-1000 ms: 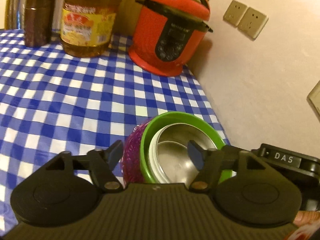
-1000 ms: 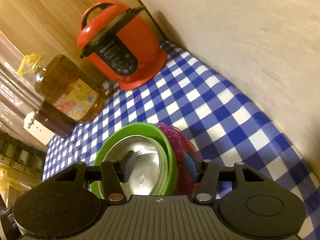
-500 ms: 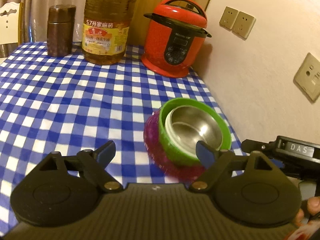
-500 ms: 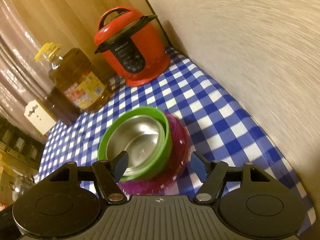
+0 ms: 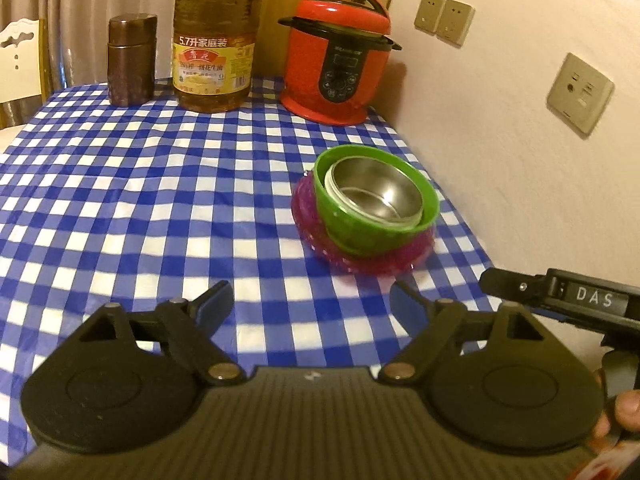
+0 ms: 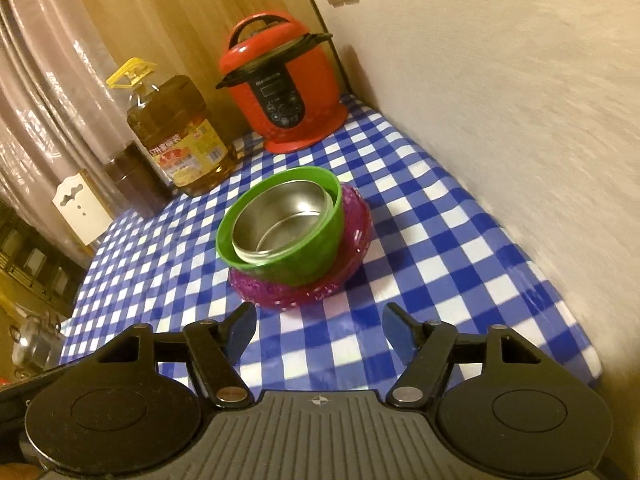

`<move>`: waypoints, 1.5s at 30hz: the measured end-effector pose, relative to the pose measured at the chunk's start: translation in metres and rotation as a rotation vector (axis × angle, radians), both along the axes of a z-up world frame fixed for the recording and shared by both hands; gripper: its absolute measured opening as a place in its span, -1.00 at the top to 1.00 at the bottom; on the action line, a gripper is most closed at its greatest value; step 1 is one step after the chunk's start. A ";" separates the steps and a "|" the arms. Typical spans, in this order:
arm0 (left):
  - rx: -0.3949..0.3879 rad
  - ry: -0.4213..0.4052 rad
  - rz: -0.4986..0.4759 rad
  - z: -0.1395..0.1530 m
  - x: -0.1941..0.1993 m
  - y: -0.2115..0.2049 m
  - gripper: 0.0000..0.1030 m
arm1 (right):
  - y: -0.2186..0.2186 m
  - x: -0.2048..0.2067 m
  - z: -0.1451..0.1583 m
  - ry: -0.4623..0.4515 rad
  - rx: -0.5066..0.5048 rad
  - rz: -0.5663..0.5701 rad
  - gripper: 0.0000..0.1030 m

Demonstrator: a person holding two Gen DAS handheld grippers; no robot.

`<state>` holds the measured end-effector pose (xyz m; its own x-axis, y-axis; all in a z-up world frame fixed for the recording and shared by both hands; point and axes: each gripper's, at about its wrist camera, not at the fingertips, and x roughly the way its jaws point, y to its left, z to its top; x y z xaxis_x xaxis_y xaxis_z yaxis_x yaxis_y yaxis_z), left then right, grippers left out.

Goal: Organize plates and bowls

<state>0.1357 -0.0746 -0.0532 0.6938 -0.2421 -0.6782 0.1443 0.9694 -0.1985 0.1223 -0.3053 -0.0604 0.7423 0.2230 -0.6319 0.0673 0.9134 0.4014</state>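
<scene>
Steel bowl nested in green bowl on purple plate, saving space near counter's wall edge. Left hand-held gripper and right hand-held gripper just opened wide, holding nothing.

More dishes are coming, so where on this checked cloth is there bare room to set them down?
The widest free patch is the cloth left of the nested bowls, running back toward the brown canister and oil bottle. A narrower bare strip lies between the bowls and the red cooker. The wall side is tight.
</scene>
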 end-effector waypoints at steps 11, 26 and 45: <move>0.026 0.007 0.027 -0.001 -0.051 0.007 -0.63 | 0.017 -0.046 0.004 -0.015 -0.098 0.080 -0.35; 0.051 0.019 0.044 -0.013 -0.084 0.010 -0.63 | 0.033 -0.079 0.005 -0.031 -0.188 0.140 -0.35; 0.049 0.011 0.018 -0.013 -0.087 0.006 -0.63 | 0.034 -0.083 -0.001 -0.028 -0.241 0.152 -0.35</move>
